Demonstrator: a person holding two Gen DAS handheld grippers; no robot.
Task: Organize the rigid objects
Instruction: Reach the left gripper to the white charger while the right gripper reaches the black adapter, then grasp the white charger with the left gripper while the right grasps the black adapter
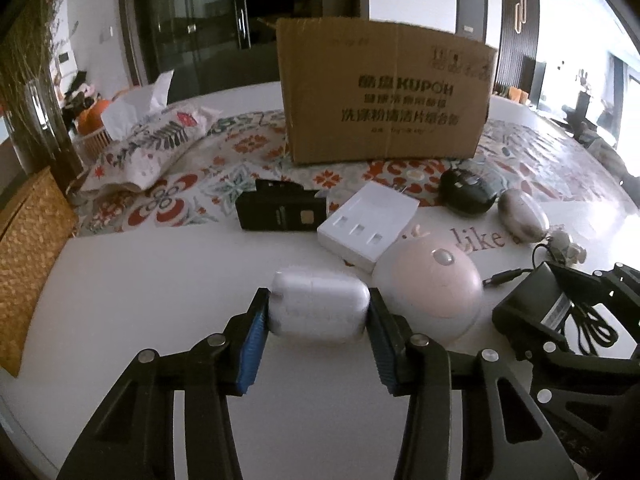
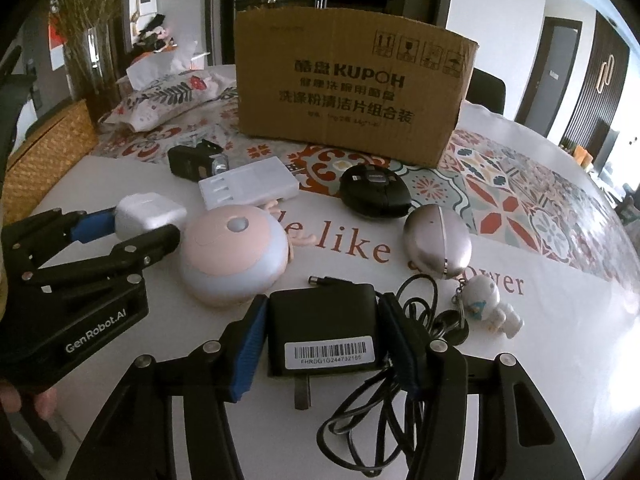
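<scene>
Counting across both wrist views, I make out one cardboard box [image 2: 352, 92] at the top centre of the frame and eight loose items in front of it on the tabletop [image 1: 160, 280].

My left tool [image 1: 318, 312] is clamped on one white charger block [image 1: 318, 310], both blue pads pressed to its sides, at lower centre of the left view; in the right view it sits at middle left [image 2: 150, 214].

My right tool [image 2: 322, 338] has its two pads flush against one black power adapter [image 2: 322, 328] at lower centre, barcode label facing up, two prongs pointing toward the camera, its one black cable [image 2: 384, 412] coiled to the lower right.

Just beside the charger block lies one round pink device [image 2: 234, 254]. Above it is one white battery tray [image 2: 248, 190], and to that tray's upper left one black rectangular gadget [image 2: 192, 164]. At frame centre I see one black mouse-shaped object [image 2: 376, 192], below-right of it one silver oval case [image 2: 438, 242], then one small white figurine keychain [image 2: 490, 304] near the cable.

One patterned tissue pouch [image 2: 168, 98] lies upper left.
</scene>
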